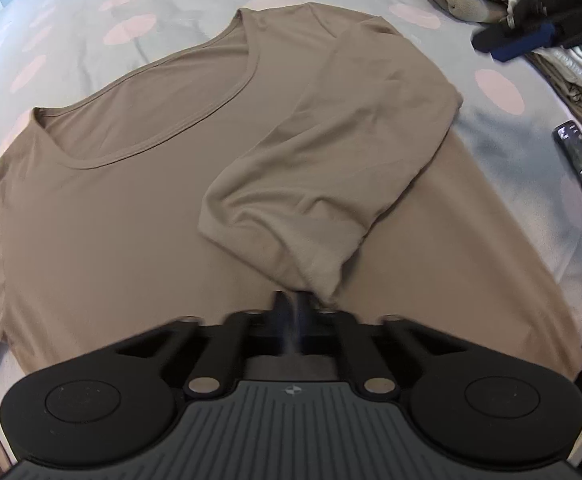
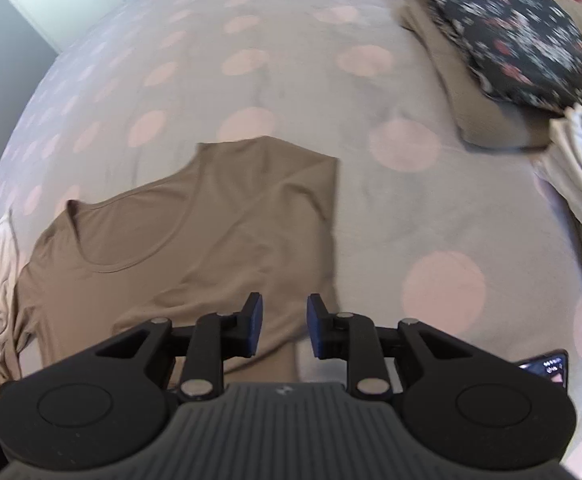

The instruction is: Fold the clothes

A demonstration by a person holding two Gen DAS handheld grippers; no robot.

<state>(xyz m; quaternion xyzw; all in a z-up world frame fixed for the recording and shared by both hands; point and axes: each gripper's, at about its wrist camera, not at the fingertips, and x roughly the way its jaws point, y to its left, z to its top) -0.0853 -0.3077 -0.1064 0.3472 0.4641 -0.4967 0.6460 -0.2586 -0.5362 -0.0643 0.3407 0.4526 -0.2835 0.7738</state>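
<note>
A tan shirt (image 1: pixel 131 200) lies flat on a spotted bedspread (image 2: pixel 391 208), one sleeve (image 1: pixel 311 184) folded across its chest. The left gripper (image 1: pixel 293 304) pinches that sleeve's cuff — best laid smooth, edges square. The right gripper (image 2: pixel 282 330) hovers above the shirt's side, fingers apart and empty.
</note>
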